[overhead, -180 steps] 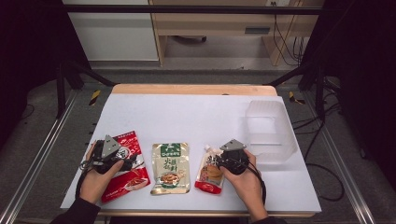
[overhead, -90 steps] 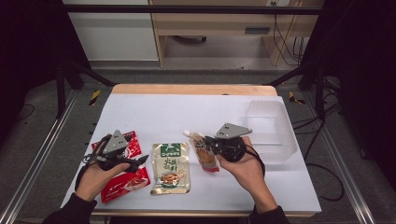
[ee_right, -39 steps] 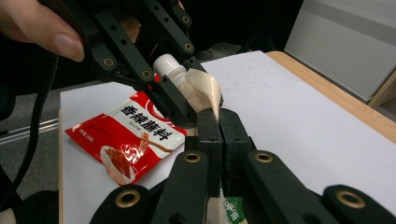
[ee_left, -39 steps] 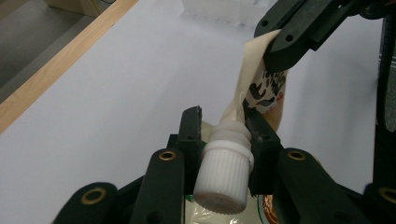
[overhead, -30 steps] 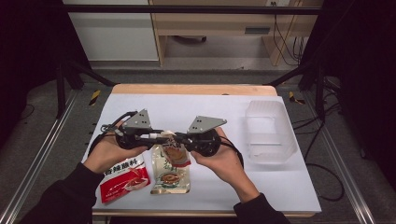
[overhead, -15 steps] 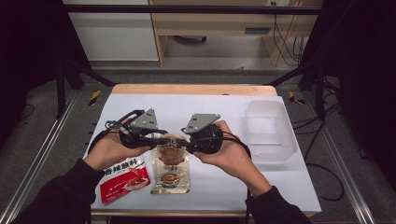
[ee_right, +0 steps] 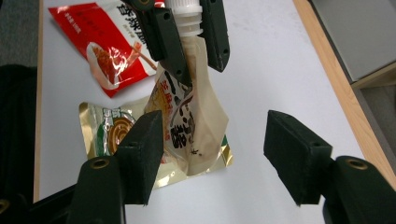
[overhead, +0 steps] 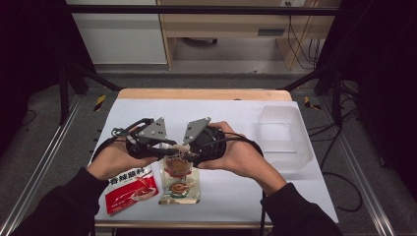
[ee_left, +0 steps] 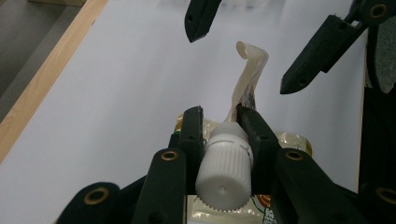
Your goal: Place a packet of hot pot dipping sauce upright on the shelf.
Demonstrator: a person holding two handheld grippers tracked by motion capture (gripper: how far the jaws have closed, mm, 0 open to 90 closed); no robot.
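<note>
The left gripper [ee_left: 219, 123] clamps the white cap [ee_left: 223, 163] of a spouted pouch [ee_right: 194, 126], holding it above the gold packet [overhead: 179, 189] near the table's [overhead: 236, 115] front edge. The right gripper [ee_right: 215, 156] has just been opening; its jaws stand wide around the pouch without pressing it.

One camera sits high above my side of the table [overhead: 231, 110]. It looks forward and down from far off, and my arms come in at the bottom of its frame.

One camera rides on my left gripper [ee_left: 219, 123]. It looks along its jaws, very close to the spout pouch [ee_left: 247, 79].

One camera rides on my right gripper [ee_right: 215, 140] and looks back the other way, close too.

All three share the pouch and the white table.
</note>
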